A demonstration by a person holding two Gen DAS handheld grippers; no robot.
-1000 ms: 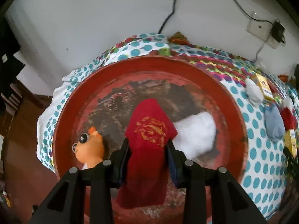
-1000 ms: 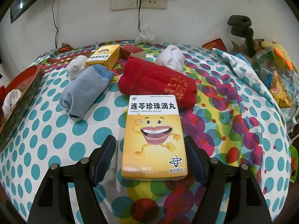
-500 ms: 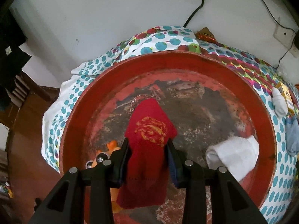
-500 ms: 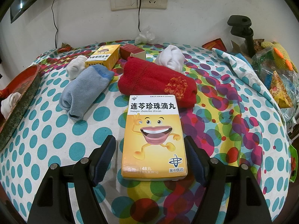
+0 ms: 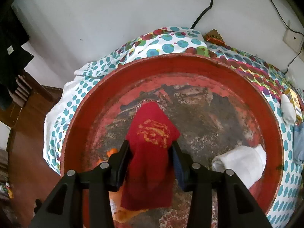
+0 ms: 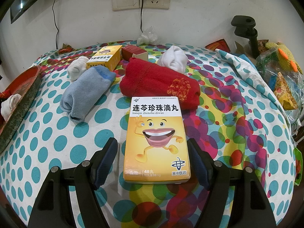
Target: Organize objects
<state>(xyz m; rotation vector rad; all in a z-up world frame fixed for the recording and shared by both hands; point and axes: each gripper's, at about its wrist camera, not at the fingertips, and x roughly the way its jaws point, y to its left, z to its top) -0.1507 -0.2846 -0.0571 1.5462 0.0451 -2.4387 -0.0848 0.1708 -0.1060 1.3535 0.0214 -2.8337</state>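
The left tool [image 5: 151, 153] is clamped on a red sock [image 5: 152, 152] with gold embroidery, holding it above the round red tray [image 5: 199, 70] — a rolled white sock [image 5: 241, 163] lies inside at the right. The right tool [image 6: 153, 157] is spread open, its fingers either side of a yellow medicine box [image 6: 155, 140] on the dotted worktop [image 6: 57, 142] — a second red sock [image 6: 159, 83] lies just behind it.

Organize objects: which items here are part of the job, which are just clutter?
In play:
left gripper clamped on red sock
red tray, white sock in it
right gripper open around yellow box
blue sock

Lying about:
wall sockets
black clamp
plastic bags
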